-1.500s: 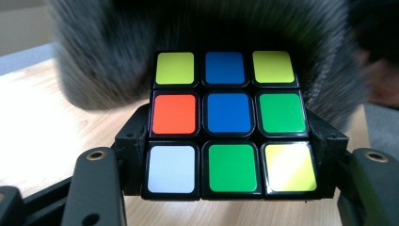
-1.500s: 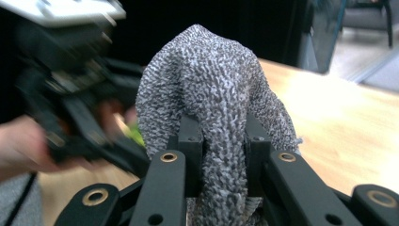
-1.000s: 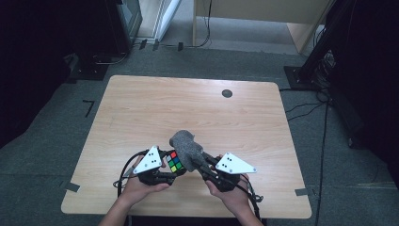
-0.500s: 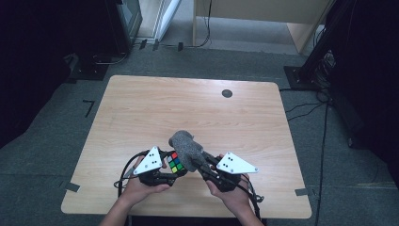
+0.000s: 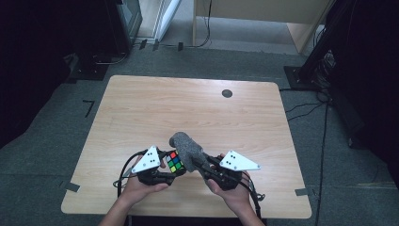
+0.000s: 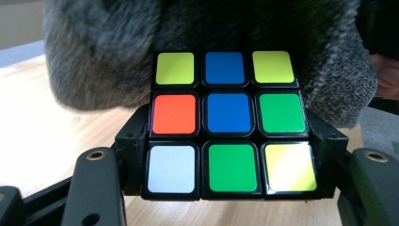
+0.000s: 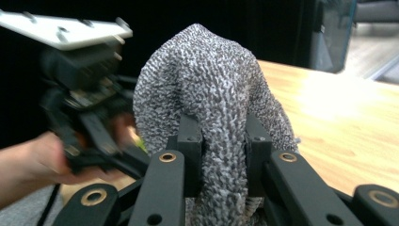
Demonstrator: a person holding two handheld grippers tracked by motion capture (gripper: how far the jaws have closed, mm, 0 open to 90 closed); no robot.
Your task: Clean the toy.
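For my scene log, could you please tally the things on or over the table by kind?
Puzzle cube: 1
Grey cloth: 1
Hand-held grippers: 2, left gripper and right gripper
Total: 4

Setting: a lab or recording studio space, not a home. A bare light-wood rectangular table (image 5: 197,113) with a round cable grommet (image 5: 227,93) stands on grey carpet tiles (image 5: 56,141) marked with strips of tape (image 5: 72,187). Black stand bases (image 5: 301,75), loose black cables (image 5: 306,108) and dark curtained surroundings ring it.
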